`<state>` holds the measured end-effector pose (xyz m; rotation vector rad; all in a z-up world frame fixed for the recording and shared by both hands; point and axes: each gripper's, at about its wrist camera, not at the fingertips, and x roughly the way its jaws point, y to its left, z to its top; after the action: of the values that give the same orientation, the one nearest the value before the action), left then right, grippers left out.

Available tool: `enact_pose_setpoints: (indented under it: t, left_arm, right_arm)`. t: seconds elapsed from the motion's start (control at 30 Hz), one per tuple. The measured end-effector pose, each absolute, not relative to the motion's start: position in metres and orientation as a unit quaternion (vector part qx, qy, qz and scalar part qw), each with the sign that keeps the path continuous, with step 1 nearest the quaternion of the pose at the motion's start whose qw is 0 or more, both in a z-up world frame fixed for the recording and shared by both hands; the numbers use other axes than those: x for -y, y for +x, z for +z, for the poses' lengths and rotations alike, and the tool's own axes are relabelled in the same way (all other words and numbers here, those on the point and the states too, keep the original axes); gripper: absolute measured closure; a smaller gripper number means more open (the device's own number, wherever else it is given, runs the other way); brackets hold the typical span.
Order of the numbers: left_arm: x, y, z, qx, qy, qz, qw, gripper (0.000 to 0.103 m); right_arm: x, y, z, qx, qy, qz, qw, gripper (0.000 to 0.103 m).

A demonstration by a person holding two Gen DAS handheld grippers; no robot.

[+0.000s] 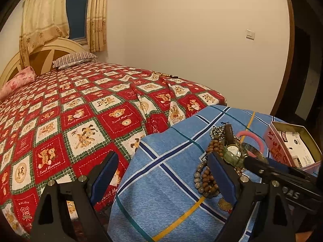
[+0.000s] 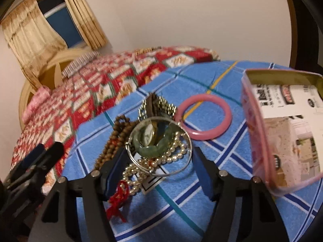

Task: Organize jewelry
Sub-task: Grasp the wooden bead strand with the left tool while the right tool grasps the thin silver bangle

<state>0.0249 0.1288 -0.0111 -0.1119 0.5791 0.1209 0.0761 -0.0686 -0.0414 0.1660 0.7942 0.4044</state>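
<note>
A heap of jewelry [image 2: 153,141] lies on a blue plaid cloth [image 2: 181,211]: brown wooden beads [image 2: 115,141], a silver bangle [image 2: 173,172], a green jade bangle [image 2: 159,145], a watch [image 2: 148,134], pearls [image 2: 161,159] and a red tassel [image 2: 118,199]. A pink bangle [image 2: 202,118] lies apart beside it. An open pink tin [image 2: 282,133] stands at the right. My right gripper [image 2: 157,173] is open, its fingers on either side of the heap's near edge. My left gripper [image 1: 161,177] is open and empty left of the heap [image 1: 224,151]; the tin also shows in the left wrist view [image 1: 292,147].
A bed with a red teddy-bear quilt [image 1: 70,121] lies behind and left of the blue cloth [image 1: 161,191]. Pillows [image 1: 74,59] and a headboard are at the far end. A string of beads [image 1: 163,74] lies on the bed's far edge.
</note>
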Motion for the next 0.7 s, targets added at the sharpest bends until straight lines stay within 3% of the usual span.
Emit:
enact_pose_setpoints:
  t: [0.27,0.33,0.6,0.67,0.7]
  left_arm:
    - [-0.111,0.047,-0.012,-0.313,-0.048,-0.017,0.949,0.013]
    - [-0.106,0.058,-0.018,-0.336,-0.060,-0.036,0.939,0.013]
    - [-0.098,0.083,-0.038,-0.402,-0.086,-0.050,0.910,0.014]
    - [-0.095,0.086,-0.041,-0.412,-0.082,-0.059,0.906,0.036]
    - [-0.094,0.086,-0.042,-0.414,-0.079,-0.057,0.905,0.040]
  right_arm:
    - [0.087,0.051,-0.019,-0.320,0.097,0.183,0.924,0.036]
    - [0.089,0.057,-0.024,-0.335,0.094,0.180,0.920,0.094]
    - [0.092,0.064,-0.034,-0.357,0.115,0.189,0.908,0.088]
    - [0.093,0.063,-0.035,-0.359,0.116,0.186,0.907,0.079]
    - [0.093,0.063,-0.035,-0.360,0.117,0.186,0.907,0.061]
